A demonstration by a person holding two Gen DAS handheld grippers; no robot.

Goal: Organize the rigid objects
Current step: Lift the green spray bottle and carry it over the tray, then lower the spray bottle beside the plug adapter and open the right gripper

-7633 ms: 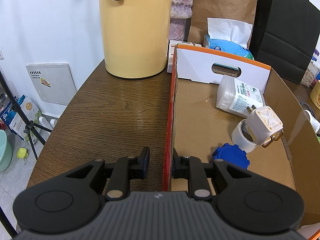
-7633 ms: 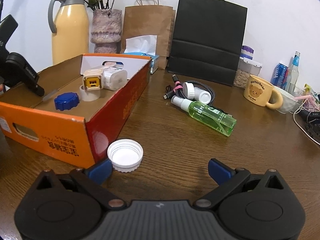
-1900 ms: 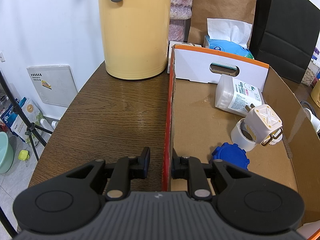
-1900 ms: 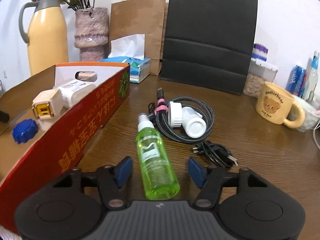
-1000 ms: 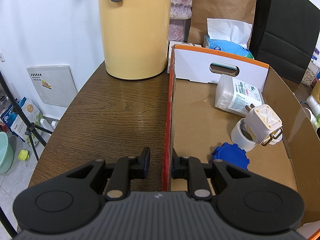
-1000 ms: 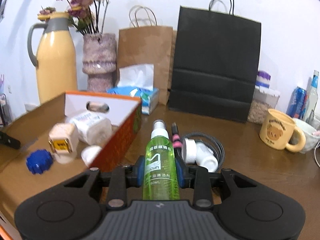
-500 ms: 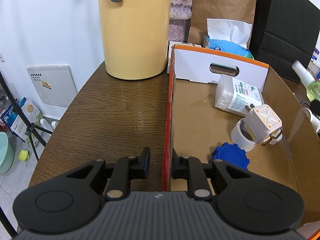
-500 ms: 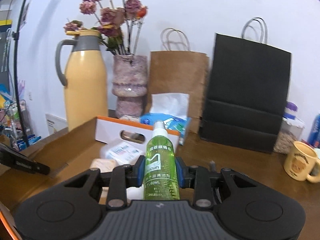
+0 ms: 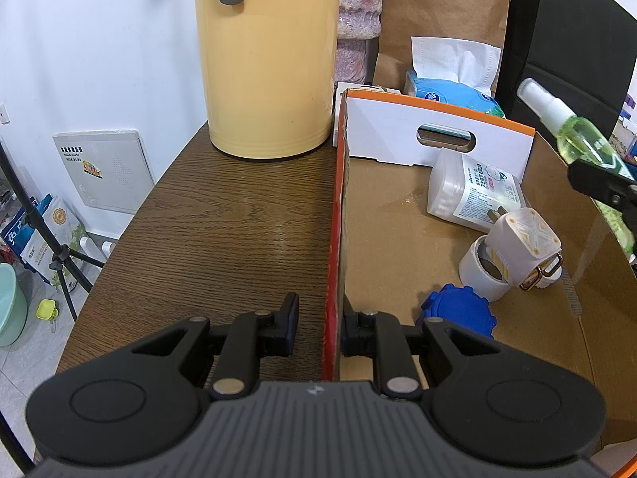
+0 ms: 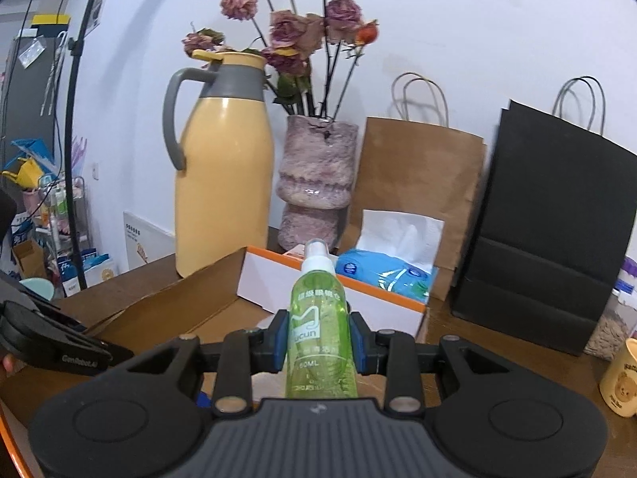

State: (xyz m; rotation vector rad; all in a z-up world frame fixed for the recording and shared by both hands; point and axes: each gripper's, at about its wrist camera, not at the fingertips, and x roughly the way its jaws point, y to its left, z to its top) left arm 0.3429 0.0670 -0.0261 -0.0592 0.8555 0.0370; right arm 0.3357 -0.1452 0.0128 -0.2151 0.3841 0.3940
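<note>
Right tongs (image 10: 318, 342): closed on the green spray bottle (image 10: 320, 326), blue pads pressing its body from both sides.
Left tongs (image 9: 316, 324): closed on the left wall of the cardboard box (image 9: 336, 207), one finger outside it, one inside, steadying the box.
Bottle position: in the air above the box's right wall, seen from the left wrist view at the right edge, not yet over the box floor.
Bottle axis: its length runs forward along the tongs, white nozzle leading, base back toward the hand; it slants, nozzle higher than base.
Nozzle direction: toward the far white end of the box and the tissue pack (image 10: 384, 273) behind it.
Nearer hand: the right one carries it; the left is across the box.
Key relation: the open floor lies below and leftward of the bottle.
Already inside: white bottle (image 9: 473, 187), plug adapter (image 9: 525, 247), tape roll (image 9: 479, 271), blue cap (image 9: 458, 310), all crowding the right side.
Judgement: lowering it into the bare left half looks safest.
</note>
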